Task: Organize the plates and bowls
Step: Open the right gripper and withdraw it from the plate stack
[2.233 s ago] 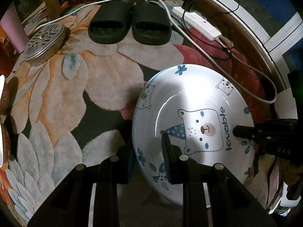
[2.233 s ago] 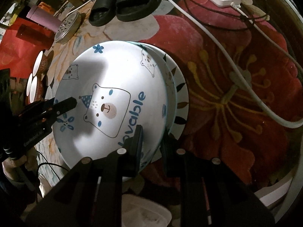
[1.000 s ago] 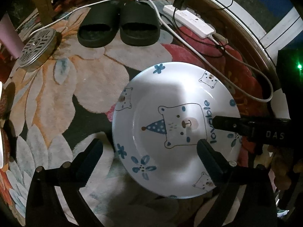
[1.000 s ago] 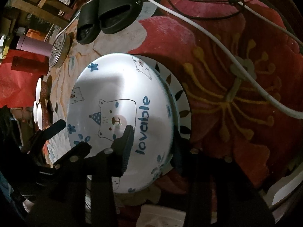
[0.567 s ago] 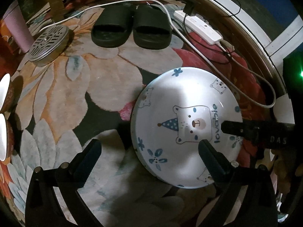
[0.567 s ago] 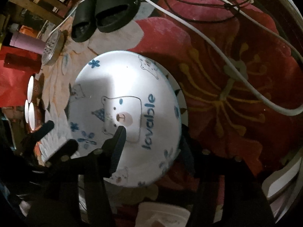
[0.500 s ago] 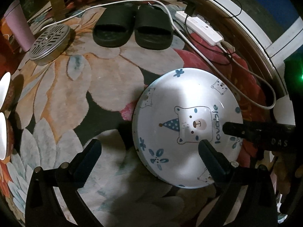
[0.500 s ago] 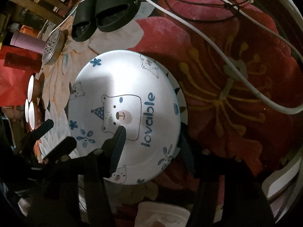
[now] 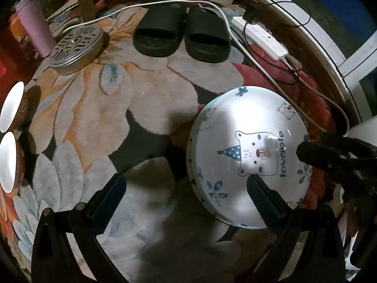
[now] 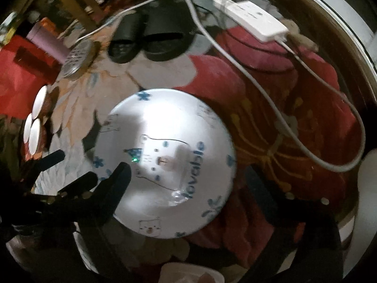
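A white plate with a bear and the word "lovable" (image 9: 249, 155) lies on the flowered carpet, on top of another plate that is barely visible. It also shows in the right wrist view (image 10: 165, 162). My left gripper (image 9: 186, 198) is open and empty, its fingers wide apart, the right finger over the plate's near edge. My right gripper (image 10: 188, 188) is open and empty above the plate; it shows in the left wrist view (image 9: 329, 158) at the plate's right edge. Small white bowls (image 9: 9, 132) stand at the far left.
Black slippers (image 9: 181, 35) lie at the back. A white power strip (image 9: 261, 37) with cables runs along the right. A metal perforated lid (image 9: 75, 44) and a pink cup (image 9: 35, 28) stand at the back left. A curved wooden edge (image 9: 306, 35) borders the carpet on the right.
Both grippers have let go of the bear plate and opened wide. Both have drawn back and risen; the plate now lies flat on the stack.
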Demonstrator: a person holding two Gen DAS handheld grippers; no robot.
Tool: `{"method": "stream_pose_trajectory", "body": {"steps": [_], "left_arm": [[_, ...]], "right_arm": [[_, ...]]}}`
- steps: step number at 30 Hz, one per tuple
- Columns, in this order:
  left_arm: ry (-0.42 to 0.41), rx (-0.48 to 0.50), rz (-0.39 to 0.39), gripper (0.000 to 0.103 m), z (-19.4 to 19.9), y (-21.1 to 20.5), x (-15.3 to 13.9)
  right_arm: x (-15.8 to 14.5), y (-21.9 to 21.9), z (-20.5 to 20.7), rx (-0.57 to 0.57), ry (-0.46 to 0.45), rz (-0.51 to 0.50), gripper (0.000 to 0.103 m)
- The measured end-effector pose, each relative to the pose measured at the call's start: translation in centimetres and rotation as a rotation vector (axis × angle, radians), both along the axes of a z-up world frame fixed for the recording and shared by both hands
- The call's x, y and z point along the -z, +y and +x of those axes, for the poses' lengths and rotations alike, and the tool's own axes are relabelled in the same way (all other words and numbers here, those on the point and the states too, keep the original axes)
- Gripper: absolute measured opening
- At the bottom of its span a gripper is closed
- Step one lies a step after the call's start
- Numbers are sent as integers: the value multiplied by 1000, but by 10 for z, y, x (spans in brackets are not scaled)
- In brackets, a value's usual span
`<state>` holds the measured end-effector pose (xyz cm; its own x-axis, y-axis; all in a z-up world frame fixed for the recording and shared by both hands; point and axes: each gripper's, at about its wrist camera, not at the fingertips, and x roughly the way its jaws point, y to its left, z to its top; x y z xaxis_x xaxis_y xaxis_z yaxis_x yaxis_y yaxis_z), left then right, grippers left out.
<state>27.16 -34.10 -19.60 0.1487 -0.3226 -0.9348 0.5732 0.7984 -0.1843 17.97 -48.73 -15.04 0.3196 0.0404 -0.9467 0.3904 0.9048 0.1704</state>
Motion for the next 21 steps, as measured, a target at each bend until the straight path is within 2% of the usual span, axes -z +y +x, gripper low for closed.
{"method": "stream_pose_trajectory", "body": {"steps": [21], "left_arm": [[-1,-105,26,102,17,60,4]], "right_arm": [[3,51,22,-82,-1,23,103]]}}
